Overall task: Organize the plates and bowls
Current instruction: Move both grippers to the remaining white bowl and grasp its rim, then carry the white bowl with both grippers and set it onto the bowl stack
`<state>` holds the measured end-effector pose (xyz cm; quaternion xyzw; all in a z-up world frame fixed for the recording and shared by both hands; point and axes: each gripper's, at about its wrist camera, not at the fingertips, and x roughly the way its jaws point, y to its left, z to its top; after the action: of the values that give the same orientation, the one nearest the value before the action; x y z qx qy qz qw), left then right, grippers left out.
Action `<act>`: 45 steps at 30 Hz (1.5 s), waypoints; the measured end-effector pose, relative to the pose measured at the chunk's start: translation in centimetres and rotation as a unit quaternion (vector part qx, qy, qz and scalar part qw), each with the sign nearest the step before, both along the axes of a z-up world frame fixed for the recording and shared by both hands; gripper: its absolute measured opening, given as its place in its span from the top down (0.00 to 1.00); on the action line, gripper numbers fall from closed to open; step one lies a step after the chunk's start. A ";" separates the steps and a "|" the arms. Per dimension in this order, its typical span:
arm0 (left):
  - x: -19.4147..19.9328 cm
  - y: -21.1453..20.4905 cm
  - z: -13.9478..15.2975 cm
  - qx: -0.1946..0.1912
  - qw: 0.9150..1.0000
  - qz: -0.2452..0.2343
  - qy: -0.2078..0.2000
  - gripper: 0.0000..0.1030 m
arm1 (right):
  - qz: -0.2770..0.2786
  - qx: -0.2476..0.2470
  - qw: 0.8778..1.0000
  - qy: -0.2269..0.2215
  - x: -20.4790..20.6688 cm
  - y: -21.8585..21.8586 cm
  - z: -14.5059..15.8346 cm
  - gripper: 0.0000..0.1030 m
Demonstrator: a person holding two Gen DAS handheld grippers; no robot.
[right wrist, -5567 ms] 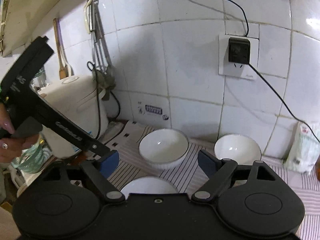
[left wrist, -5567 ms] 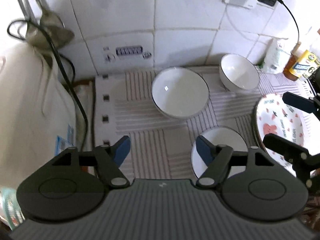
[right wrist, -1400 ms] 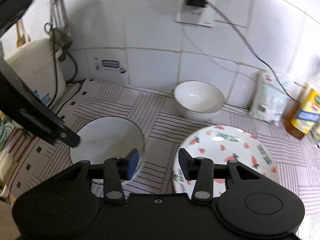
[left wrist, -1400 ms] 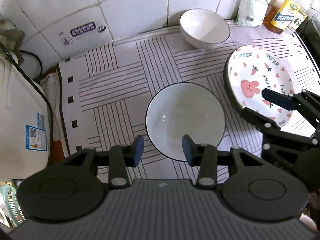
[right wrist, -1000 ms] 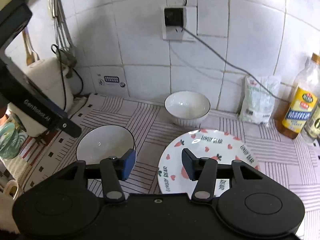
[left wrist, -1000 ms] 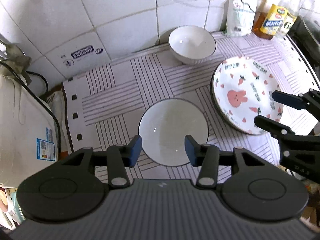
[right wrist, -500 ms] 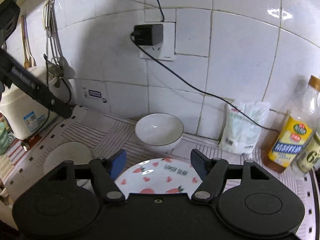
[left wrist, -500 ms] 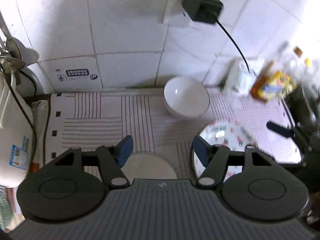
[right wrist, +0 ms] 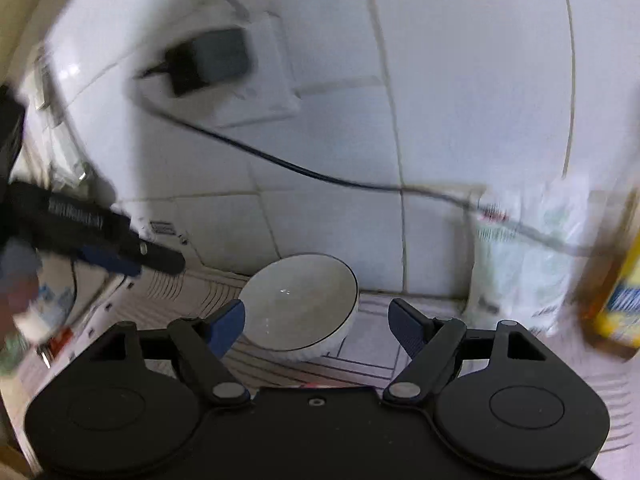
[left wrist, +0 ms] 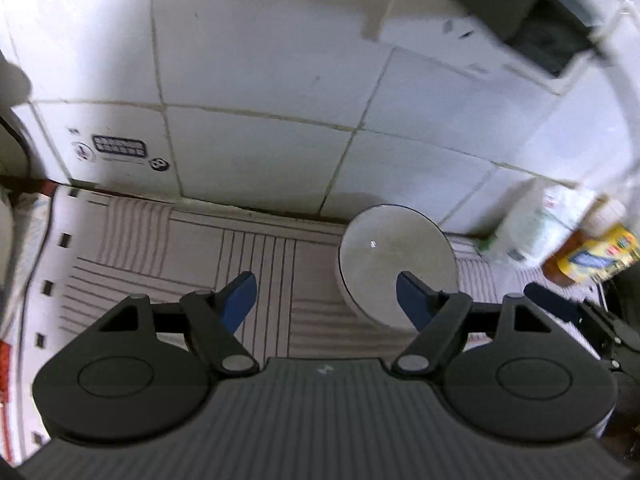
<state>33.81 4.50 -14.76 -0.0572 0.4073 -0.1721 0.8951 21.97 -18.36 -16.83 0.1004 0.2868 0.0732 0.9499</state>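
The small white ceramic bowl with a thin dark rim (left wrist: pixel 396 272) now sits square in front of us, near the tiled wall (left wrist: pixel 260 60) at the back of the tabletop, on the striped white-and-grey mat (left wrist: pixel 256 272). A second ago we were looking down on the wider white bowl and the bunny-print plate; both have dropped out of view as we swing both tools up and toward this last bowl. The blur in both views tells us we are still in motion.

Our left gripper (left wrist: pixel 324 296) has its blue-padded fingers (left wrist: pixel 240 296) spread wider than a second ago and holds nothing; the bowl lies ahead of its right finger, not between the two. Our right gripper (right wrist: pixel 316 324) is likewise spread and empty, with the bowl (right wrist: pixel 300 304) just beyond its left finger. From the right wrist view we also see the left gripper's arm crossing at the left edge.

We judge that the wider bowl and the plate are dealt with for now and this bowl is the next one to gather. Either tool could take it, so we should settle which closes on the rim.

Behind it stand a pale plastic bag (right wrist: pixel 528 264) and a yellow-labelled oil bottle (left wrist: pixel 592 256), near enough to mind when lifting. A black charger (right wrist: pixel 208 60) hangs on the wall socket above.
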 end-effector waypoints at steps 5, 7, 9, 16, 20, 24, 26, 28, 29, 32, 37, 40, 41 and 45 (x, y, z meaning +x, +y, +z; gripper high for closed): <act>2.7 -2.5 -2.8 0.025 0.999 0.017 0.011 0.26 | -0.013 0.055 0.997 0.048 3.5 -1.4 -2.7 0.30; 3.3 -2.9 -3.6 0.012 1.000 0.014 0.025 0.27 | -0.019 0.057 0.997 0.056 4.4 -1.3 -3.4 0.35; 3.7 -3.4 -4.3 0.022 0.999 0.017 0.025 0.29 | -0.033 0.039 0.997 0.066 4.9 -0.5 -3.9 0.40; 4.5 -4.4 -5.6 0.044 0.999 0.010 0.026 0.73 | -0.064 0.032 0.994 0.083 6.5 0.8 -4.9 0.60; 4.9 -3.8 -5.9 0.001 0.999 0.009 0.047 0.90 | -0.086 0.052 0.990 0.100 7.1 0.4 -5.6 0.82; 4.8 -3.6 -6.0 -0.019 0.998 0.018 0.053 0.94 | -0.088 0.042 0.989 0.107 7.6 1.1 -5.7 0.84; 4.5 -3.6 -5.8 -0.018 0.998 0.019 0.061 0.94 | -0.097 0.057 0.987 0.113 7.7 1.2 -5.8 0.84; 4.1 -3.6 -5.2 -0.012 0.998 0.010 0.064 0.94 | -0.107 0.070 0.984 0.123 7.7 0.9 -5.6 0.86; 3.7 -3.7 -4.8 -0.001 0.998 0.000 0.060 0.94 | -0.110 0.077 0.983 0.123 7.5 0.6 -5.4 0.86; 2.2 -3.5 -3.5 0.005 0.999 -0.009 0.051 0.93 | -0.109 0.095 0.982 0.124 6.4 0.5 -4.7 0.86; -0.2 -2.7 -2.0 0.033 0.998 -0.028 0.040 0.93 | -0.098 0.101 0.983 0.115 4.0 1.2 -3.3 0.86; -1.6 -1.5 -1.0 0.034 0.998 -0.028 0.047 0.93 | -0.094 0.121 0.982 0.115 2.3 1.5 -2.6 0.86; -2.0 -1.1 -0.6 0.032 0.998 -0.027 0.049 0.93 | -0.091 0.125 0.981 0.115 1.8 1.7 -2.4 0.86; -4.0 0.1 1.2 0.042 0.998 -0.033 0.042 0.93 | -0.078 0.127 0.982 0.113 0.2 3.0 -0.9 0.85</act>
<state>29.81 4.57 -13.60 -0.0130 0.4532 -0.1814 0.8727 22.14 -15.36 -17.76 0.2502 0.3721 0.0228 0.8935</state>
